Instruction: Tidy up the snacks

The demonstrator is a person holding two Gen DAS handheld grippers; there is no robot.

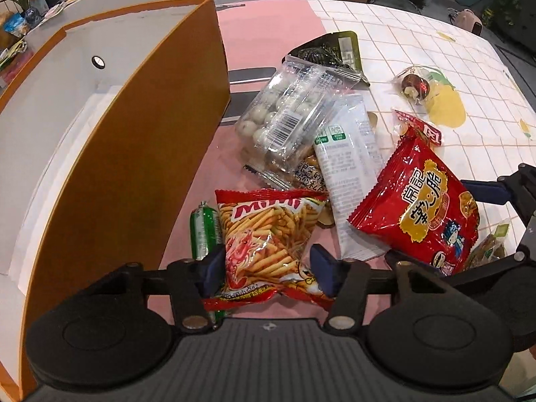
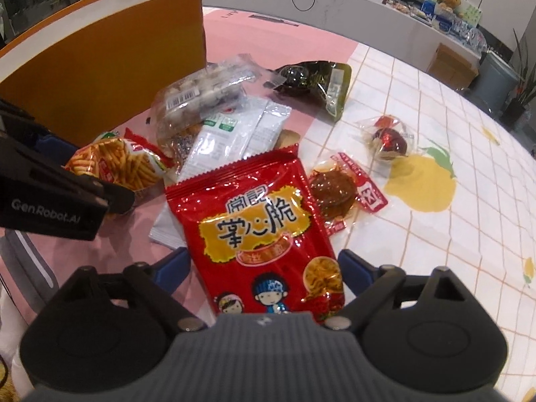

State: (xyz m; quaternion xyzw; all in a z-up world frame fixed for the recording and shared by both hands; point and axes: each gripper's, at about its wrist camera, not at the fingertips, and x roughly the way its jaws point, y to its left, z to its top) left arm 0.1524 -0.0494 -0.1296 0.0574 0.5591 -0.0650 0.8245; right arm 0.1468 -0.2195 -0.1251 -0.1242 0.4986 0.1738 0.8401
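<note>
Basically, left hand-held gripper (image 1: 266, 269) pinches the light, crinkly shrimp-stick bag (image 1: 268, 244) at its lower edge; right hand-held gripper (image 2: 263, 273), open, straddles the slippery, crushable red crisp bag (image 2: 264, 231); take its sealed edge.

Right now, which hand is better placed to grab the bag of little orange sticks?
The left. The left gripper already has the orange stick snack bag between its jaws, right beside the orange box. The right gripper has its jaws around the big red bag instead.
</note>
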